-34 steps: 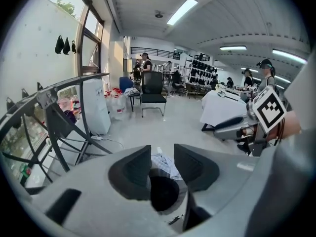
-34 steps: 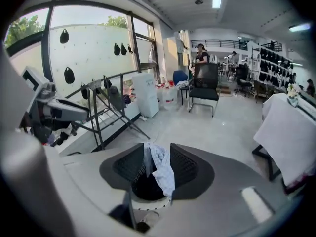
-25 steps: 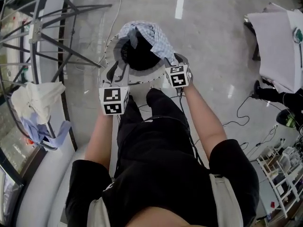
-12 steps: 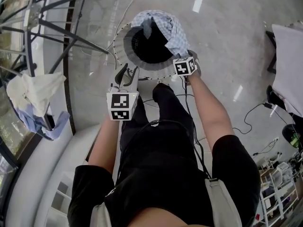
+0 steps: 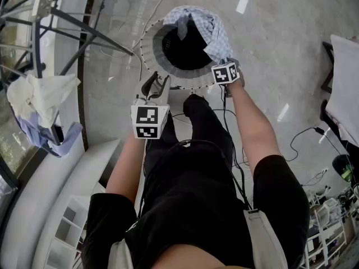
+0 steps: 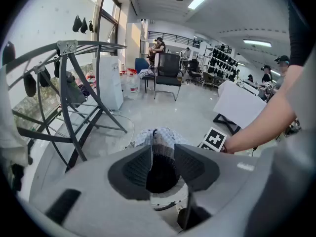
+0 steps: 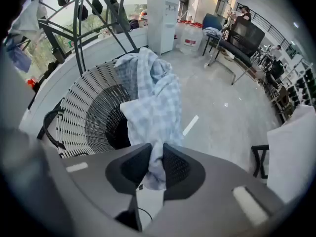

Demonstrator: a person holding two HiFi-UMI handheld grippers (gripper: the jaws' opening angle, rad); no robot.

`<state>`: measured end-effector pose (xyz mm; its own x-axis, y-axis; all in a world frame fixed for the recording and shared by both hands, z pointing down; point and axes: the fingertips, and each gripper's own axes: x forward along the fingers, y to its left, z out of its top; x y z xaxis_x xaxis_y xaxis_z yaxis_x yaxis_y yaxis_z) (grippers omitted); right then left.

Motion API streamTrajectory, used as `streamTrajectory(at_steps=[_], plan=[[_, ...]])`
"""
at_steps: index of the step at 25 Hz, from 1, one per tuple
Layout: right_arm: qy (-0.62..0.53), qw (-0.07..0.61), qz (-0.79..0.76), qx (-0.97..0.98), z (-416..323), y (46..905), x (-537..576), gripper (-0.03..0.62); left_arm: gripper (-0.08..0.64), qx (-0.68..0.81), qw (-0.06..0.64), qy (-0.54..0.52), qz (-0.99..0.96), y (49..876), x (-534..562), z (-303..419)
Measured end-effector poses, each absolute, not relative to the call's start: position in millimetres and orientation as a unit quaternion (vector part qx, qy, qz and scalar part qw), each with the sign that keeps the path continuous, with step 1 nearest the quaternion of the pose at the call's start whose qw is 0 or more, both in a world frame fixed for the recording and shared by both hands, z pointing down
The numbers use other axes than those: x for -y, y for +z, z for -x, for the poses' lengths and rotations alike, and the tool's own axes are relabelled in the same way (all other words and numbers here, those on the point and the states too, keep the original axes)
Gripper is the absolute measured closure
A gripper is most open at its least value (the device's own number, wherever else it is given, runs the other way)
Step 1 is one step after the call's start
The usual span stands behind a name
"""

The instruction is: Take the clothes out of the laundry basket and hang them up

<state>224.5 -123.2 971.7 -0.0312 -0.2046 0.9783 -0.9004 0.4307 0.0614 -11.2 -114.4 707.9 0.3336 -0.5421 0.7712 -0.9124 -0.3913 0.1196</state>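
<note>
1. Currently, the right gripper [image 7: 154, 168] is clamped on the checked garment [image 7: 150, 102]. Its jaws have just been closing, and a bunched fold of the fabric sits pinched between the ribbed pads.
2. The garment lies draped over the rim of the laundry basket [image 5: 147, 50], on the side nearest the right gripper. Its long axis runs from the grip point away along that rim to the basket's far edge, and one tail hangs into the opening.
3. The left gripper [image 5: 155, 86] hovers at the basket's near-left rim with its jaws apart and nothing between them. Only the basket mouth shows through the gap. The right gripper is therefore the nearer one and the only one engaged.
4. Judgement: the coming move calls for a lift straight up from the basket, because the fabric hangs over the rim and into the opening. The free end will probably drag across the rim.
5. The drying rack [image 5: 61, 24] stands to the left of the basket, on the left gripper's side, with pale cloths [image 5: 39, 100] hung on it.
6. Materials:
   - Garment: thin, soft woven cloth in a light blue and white check, wrinkled and limp.
   - Basket: a round, upright, white tub with slotted walls and a dark interior. Whether more clothes lie inside cannot be told.
   - Rack: rigid dark metal tubes with angled struts.
</note>
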Motion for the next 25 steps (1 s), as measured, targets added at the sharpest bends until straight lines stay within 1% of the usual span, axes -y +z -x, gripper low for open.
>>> streamTrajectory(at_steps=[2, 6, 13, 19, 25], plan=[[0.319, 0.527, -0.438, 0.655, -222, 954, 126, 0.515, 0.402, 0.473, 0.283, 0.315, -0.772, 700, 115, 10], [0.324, 0.462, -0.461, 0.685, -217, 895, 137, 0.520, 0.402, 0.466, 0.287, 0.286, -0.787, 677, 114, 4], [0.291, 0.366, -0.478, 0.743, -204, 769, 161, 0.520, 0.400, 0.466, 0.255, 0.266, -0.804, 623, 118, 11], [0.252, 0.292, -0.478, 0.789, -174, 662, 166, 0.520, 0.399, 0.477, 0.237, 0.250, -0.809, 590, 106, 45], [0.186, 0.245, -0.475, 0.825, -135, 547, 174, 0.522, 0.399, 0.481, 0.217, 0.229, -0.818, 551, 95, 78]])
